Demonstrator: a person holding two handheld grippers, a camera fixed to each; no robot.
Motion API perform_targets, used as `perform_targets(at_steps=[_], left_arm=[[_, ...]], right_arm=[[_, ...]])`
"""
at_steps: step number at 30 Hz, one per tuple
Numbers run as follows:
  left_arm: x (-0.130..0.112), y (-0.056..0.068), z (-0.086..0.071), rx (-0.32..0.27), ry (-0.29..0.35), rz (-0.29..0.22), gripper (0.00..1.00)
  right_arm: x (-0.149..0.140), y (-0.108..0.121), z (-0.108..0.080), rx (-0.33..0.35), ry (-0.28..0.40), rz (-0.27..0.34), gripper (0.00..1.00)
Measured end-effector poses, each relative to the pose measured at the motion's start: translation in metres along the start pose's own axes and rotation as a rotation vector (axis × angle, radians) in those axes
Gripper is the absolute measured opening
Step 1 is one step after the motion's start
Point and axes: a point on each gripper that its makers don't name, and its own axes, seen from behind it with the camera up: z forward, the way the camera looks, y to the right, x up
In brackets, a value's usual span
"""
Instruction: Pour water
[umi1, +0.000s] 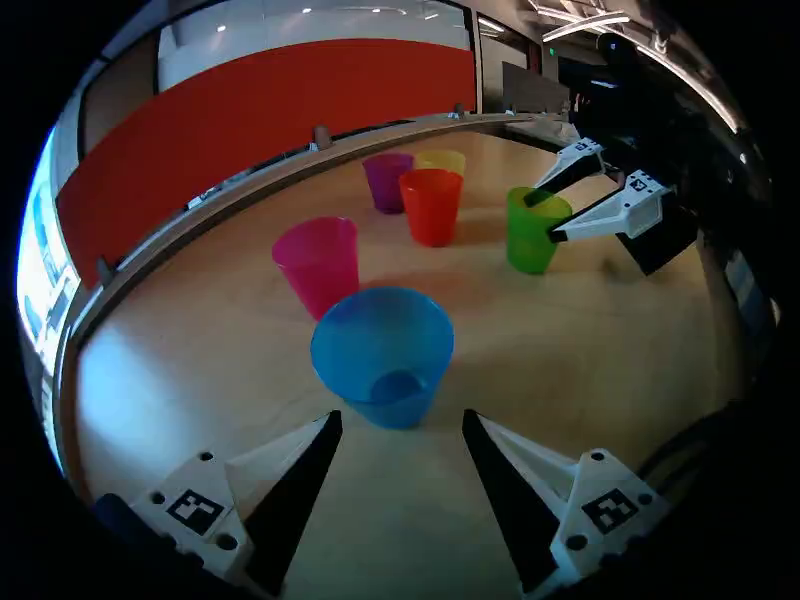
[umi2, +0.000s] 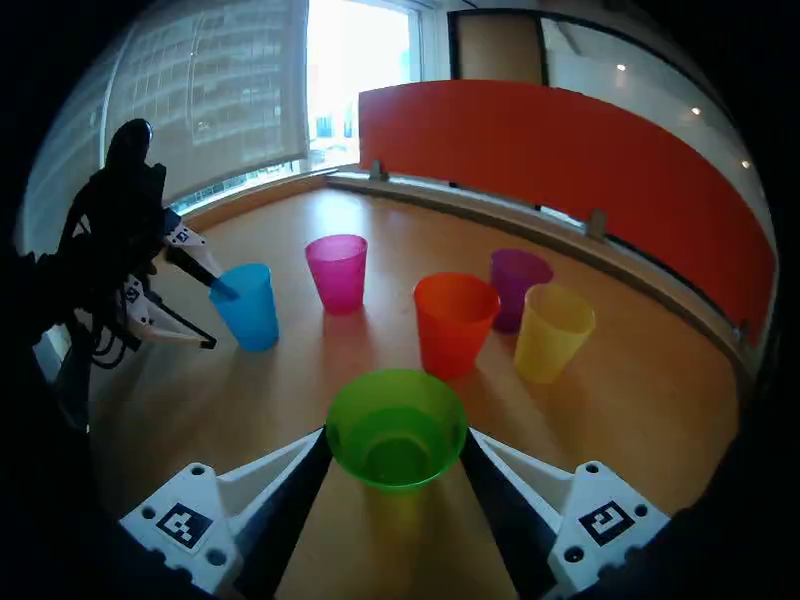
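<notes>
I'm grabbing: my right gripper (umi2: 395, 435) presses both fingers on the green cup (umi2: 397, 420), just in front of the orange cup (umi2: 455, 320), my left gripper (umi1: 401, 413) sits wide open by the blue cup (umi1: 382, 350), so next I should lift green and tip slowly.

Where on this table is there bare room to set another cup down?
Free: the table between the blue cup and green cup, and the stretch past the yellow cup toward the table's edge. Crowded: orange cup, purple cup and yellow stand close together.
</notes>
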Motion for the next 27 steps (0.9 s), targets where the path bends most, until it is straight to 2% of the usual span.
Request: perform_targets(at_steps=[9,15,27], left_arm=[[-0.005,0.001,-0.009,0.014,0.009,-0.017,0.89],[-0.006,-0.004,-0.019,0.033,0.019,-0.026,0.89],[-0.009,-0.013,-0.042,0.082,0.058,-0.083,0.89]], right_arm=[[-0.011,0.000,-0.002,-0.019,-0.023,-0.015,0.93],[-0.020,-0.001,-0.005,-0.027,-0.034,-0.004,0.95],[-0.035,-0.001,-0.034,-0.083,-0.015,0.035,0.95]])
